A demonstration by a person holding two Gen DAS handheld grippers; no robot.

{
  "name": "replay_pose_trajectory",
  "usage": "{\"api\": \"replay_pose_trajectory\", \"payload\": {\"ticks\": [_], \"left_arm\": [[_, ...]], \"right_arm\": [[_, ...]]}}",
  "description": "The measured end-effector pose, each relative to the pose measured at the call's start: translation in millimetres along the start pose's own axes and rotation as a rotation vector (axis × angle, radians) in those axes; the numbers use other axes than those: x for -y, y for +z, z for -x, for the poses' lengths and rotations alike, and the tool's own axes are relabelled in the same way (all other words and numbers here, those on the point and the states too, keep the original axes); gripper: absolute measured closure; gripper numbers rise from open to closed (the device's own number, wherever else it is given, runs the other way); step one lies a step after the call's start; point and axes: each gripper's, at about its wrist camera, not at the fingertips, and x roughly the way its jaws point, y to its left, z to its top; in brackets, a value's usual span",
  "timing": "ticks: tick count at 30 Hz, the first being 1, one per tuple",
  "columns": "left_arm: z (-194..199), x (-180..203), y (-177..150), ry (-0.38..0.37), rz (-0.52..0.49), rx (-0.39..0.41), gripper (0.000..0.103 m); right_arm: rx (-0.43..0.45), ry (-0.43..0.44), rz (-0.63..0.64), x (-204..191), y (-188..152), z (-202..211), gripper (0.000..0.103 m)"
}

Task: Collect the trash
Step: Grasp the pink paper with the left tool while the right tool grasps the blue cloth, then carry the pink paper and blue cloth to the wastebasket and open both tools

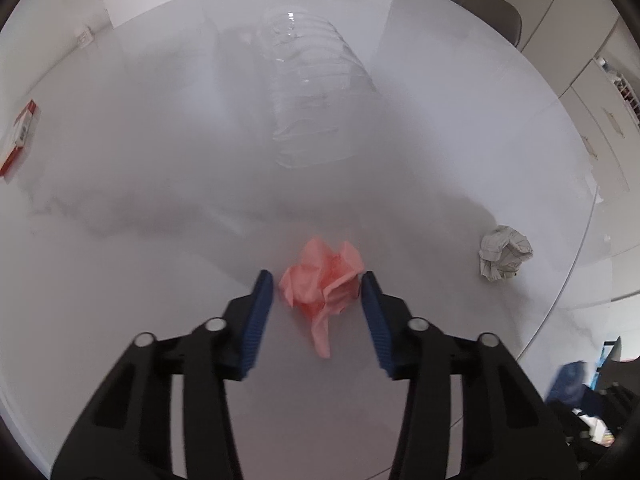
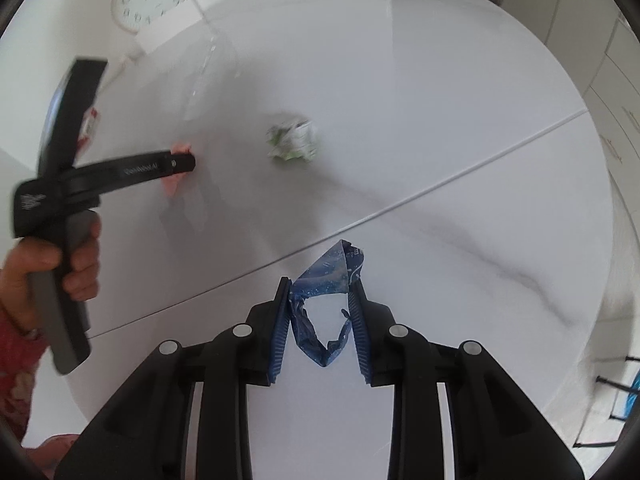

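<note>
The left gripper [image 1: 317,286] stands wide apart around the pink crumpled paper [image 1: 324,280] lying on the white table [image 1: 160,200], pads not touching it. The right gripper [image 2: 318,294] pinches a blue wrapper [image 2: 324,276] above the tabletop; a crumpled paper ball [image 2: 294,142] lies farther off.

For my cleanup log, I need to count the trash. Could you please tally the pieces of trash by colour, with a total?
Pink: 1, the pink tissue between the open left gripper fingers.
Blue: 1, the blue wrapper in the right gripper.
White-grey: 1, the crumpled paper ball.
Clear: 1, the plastic bottle.
Total: 4
</note>
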Motion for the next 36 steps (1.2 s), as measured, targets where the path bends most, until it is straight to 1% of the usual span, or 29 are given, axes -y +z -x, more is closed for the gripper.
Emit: {"api": "replay_pose_trajectory", "payload": {"ticks": [4, 7, 9, 10, 12, 13, 15, 18, 21, 23, 24, 28, 29, 31, 32, 33, 34, 36], "left_arm": [[0.0, 4.8, 0.0, 0.025, -0.009, 0.003, 0.068], [1.8, 8.3, -1.2, 0.034, -0.005, 0.009, 0.069], [10.8, 15.7, -4.3, 0.044, -0.021, 0.023, 0.069], [11.4, 19.9, 1.2, 0.045, -0.031, 0.029, 0.069], [26.7, 39.2, -2.0, 0.035, -0.066, 0.045, 0.069], [34.4, 47.0, -7.7, 0.025, -0.077, 0.047, 0.069], [48.4, 66.8, -14.0, -0.007, -0.11, 0.05, 0.069], [76.9, 116.3, -31.7, -0.096, -0.174, 0.054, 0.069], [94.0, 157.6, -45.9, -0.183, -0.227, 0.049, 0.069], [106.1, 198.3, -60.8, -0.258, -0.292, 0.038, 0.068], [109.9, 215.6, -67.4, -0.277, -0.326, 0.032, 0.068], [111.8, 275.7, -92.0, -0.306, -0.447, 0.01, 0.068], [110.7, 288.2, -97.0, -0.31, -0.476, 0.005, 0.068], [108.4, 316.9, -109.9, -0.316, -0.542, -0.002, 0.068], [112.5, 326.7, -115.1, -0.318, -0.561, -0.004, 0.068], [112.3, 338.1, -120.4, -0.321, -0.587, -0.007, 0.068], [113.2, 348.7, -126.2, -0.321, -0.61, -0.01, 0.068], [109.1, 366.7, -135.1, -0.318, -0.65, -0.021, 0.068]], "right_arm": [[0.042, 0.004, -0.068, 28.3, -8.6, 26.3, 0.074], [0.079, -0.015, -0.145, 59.5, -19.4, 49.2, 0.074], [0.1, -0.051, -0.198, 81.9, -29.5, 64.8, 0.074], [0.106, -0.068, -0.223, 90.2, -33.4, 69.2, 0.074], [0.11, -0.111, -0.285, 115.0, -54.7, 79.2, 0.074], [0.106, -0.129, -0.316, 133.6, -67.3, 84.6, 0.074], [0.088, -0.171, -0.374, 162.7, -93.2, 87.8, 0.074], [0.052, -0.205, -0.453, 198.2, -129.1, 81.5, 0.074], [0.014, -0.21, -0.51, 226.0, -159.6, 67.1, 0.074], [-0.009, -0.199, -0.528, 238.6, -173.6, 54.1, 0.073], [-0.022, -0.186, -0.532, 243.6, -178.0, 45.6, 0.073], [-0.059, -0.153, -0.513, 259.1, -193.0, 19.6, 0.07], [-0.065, -0.144, -0.509, 262.1, -196.0, 13.0, 0.068], [-0.073, -0.118, -0.506, 263.7, -199.2, 1.7, 0.057], [-0.078, -0.096, -0.509, 264.0, -199.6, -3.0, 0.042], [-0.071, -0.079, -0.517, 270.5, -204.2, -2.6, 0.037], [-0.05, -0.066, -0.528, 275.1, -207.3, -0.7, 0.035], [-0.034, -0.064, -0.539, 285.5, -211.2, 5.9, 0.027]]}}
